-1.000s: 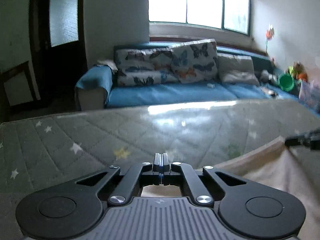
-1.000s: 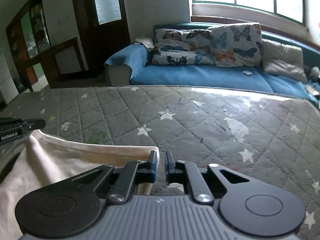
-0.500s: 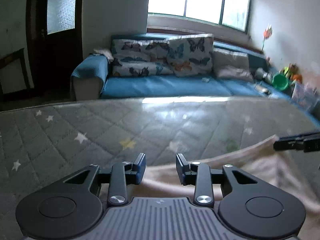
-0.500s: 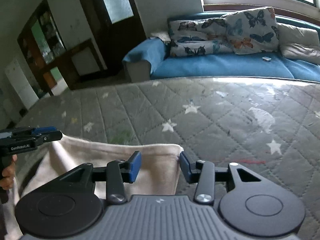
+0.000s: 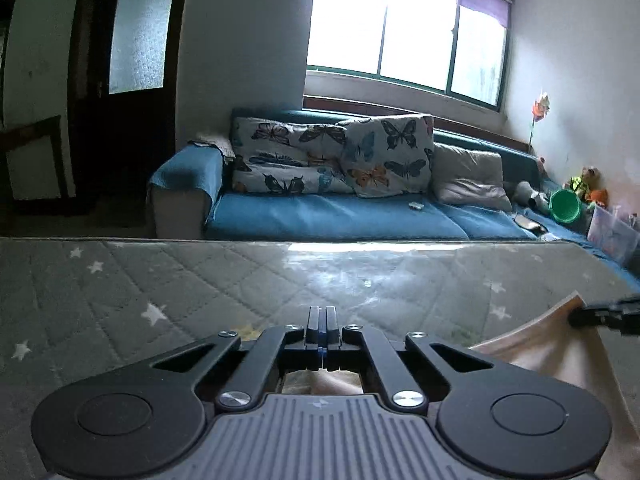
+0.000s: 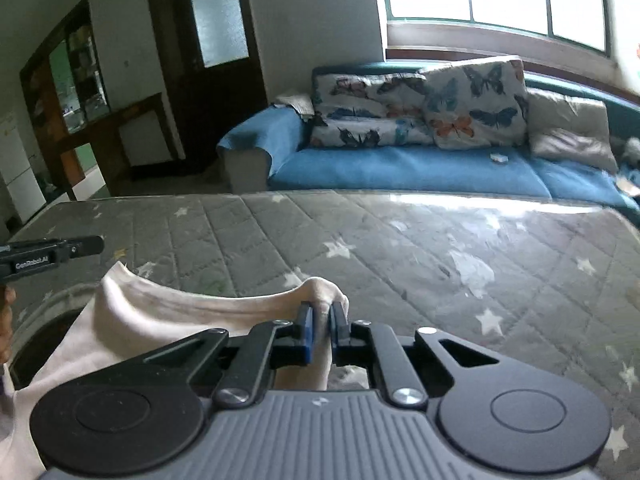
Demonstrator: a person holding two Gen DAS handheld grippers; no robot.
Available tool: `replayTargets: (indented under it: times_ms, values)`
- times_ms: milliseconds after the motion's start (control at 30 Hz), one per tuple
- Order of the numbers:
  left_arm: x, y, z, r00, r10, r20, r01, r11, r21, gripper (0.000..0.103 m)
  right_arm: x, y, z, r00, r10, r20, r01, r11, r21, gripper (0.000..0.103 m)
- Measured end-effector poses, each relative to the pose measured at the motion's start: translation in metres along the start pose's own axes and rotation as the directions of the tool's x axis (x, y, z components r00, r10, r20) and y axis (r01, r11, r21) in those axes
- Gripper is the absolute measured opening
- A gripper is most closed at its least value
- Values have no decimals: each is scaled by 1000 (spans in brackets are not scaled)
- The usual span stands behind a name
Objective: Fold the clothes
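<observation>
Spreading across the foreground of both views, the grey quilted mattress (image 6: 420,248) with its pale star print serves as the folding surface, and everything else is placed against it. Beyond its far edge stands the blue sofa (image 5: 340,216) with butterfly-print cushions (image 5: 336,160), under a bright window; none of that bears on the work. On the near part of the mattress, towards the person, lies the cream garment (image 6: 168,320), its upper edge lifted clear of the quilting and drawn into a shallow sag between two raised points. The right gripper (image 6: 321,326) has just closed, and its blue-padded jaws are now clamped on a bunched corner of the cloth, which bulges just above the fingertips. The left gripper (image 5: 321,330) has likewise just closed, pads pressed flat together; cloth shows below them through the frame, and in the right wrist view the garment's other peak sits just beneath that gripper's tips, so a pinch on the fabric looks likely, though the contact itself is hidden. Holding both corners up this way probably keeps the edge taut, ready to carry it over the rest of the garment.
</observation>
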State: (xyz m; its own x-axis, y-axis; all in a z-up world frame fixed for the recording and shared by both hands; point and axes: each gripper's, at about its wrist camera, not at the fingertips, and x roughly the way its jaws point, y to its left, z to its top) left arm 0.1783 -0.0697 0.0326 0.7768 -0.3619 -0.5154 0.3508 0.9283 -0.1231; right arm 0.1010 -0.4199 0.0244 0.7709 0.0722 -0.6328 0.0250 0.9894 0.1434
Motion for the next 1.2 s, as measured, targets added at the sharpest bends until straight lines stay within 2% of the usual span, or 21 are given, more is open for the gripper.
replayTargets:
  times_ms: [67,133,200,267,300,333,400,433,467,533,633,700,767,867,1000,1033,1067,1100,1200]
  values:
    - [6,-5,-2,999,-30,-40,31,999,18,0,5,-3,-3,999,-11,-32,11,1000,-4,13]
    - [8,-11,-4,997,-39,-64,42,998,50,3,5,-5,-4,999,-18,-34,17,1000,-11,27]
    - [9,-16,-6,996,-36,-82,42,996,80,14,3,-6,-4,1000,-19,-17,19,1000,-17,28]
    - [10,-18,-7,996,-17,-87,25,995,97,35,0,-5,-2,1000,5,-7,-6,1000,-19,30]
    - [12,-18,-8,996,-10,-89,19,995,100,37,-1,-3,-1,1000,14,-5,-14,1000,-26,34]
    - [14,-17,-8,995,-14,-97,24,995,99,37,-1,1,0,1000,15,-1,-15,999,-44,39]
    - [19,-17,-10,994,-23,-111,35,994,103,32,2,8,4,1000,15,1,-15,996,-88,39]
    - [21,-17,-11,993,-29,-114,42,992,117,8,4,12,6,1000,15,2,-14,994,-110,40]
    - [23,-19,-12,993,-32,-117,47,990,132,2,5,16,8,1000,16,3,-15,991,-131,40]
    - [23,-23,-13,996,-1,-92,17,985,169,0,6,24,10,1000,31,4,-29,987,-157,46]
    - [18,-18,-9,999,35,-11,-33,991,132,0,9,37,11,998,58,-5,-58,980,-192,47]
    - [21,-12,-6,999,42,-18,-41,995,89,0,14,50,10,998,67,-19,-70,971,-227,47]
    - [19,-12,-6,998,57,-25,-54,994,100,0,18,64,9,997,70,-28,-75,961,-267,47]
    - [3,-10,-10,999,-1,-53,6,996,91,3,26,86,8,994,95,-51,-107,937,-333,47]
    - [-21,-24,-27,994,-17,-105,38,979,200,4,43,116,9,991,101,-92,-131,897,-421,47]
    - [-30,-27,-32,993,-33,-112,57,976,212,8,48,121,8,990,95,-101,-130,889,-439,48]
    - [-38,-30,-36,992,-49,-119,75,972,225,18,53,126,8,990,85,-111,-126,881,-455,48]
    - [-45,-32,-41,990,-68,-126,97,967,237,21,58,130,7,991,76,-113,-120,876,-467,50]
    - [-64,-42,-56,979,-136,-151,174,946,272,21,69,134,14,996,36,-79,-67,896,-438,52]
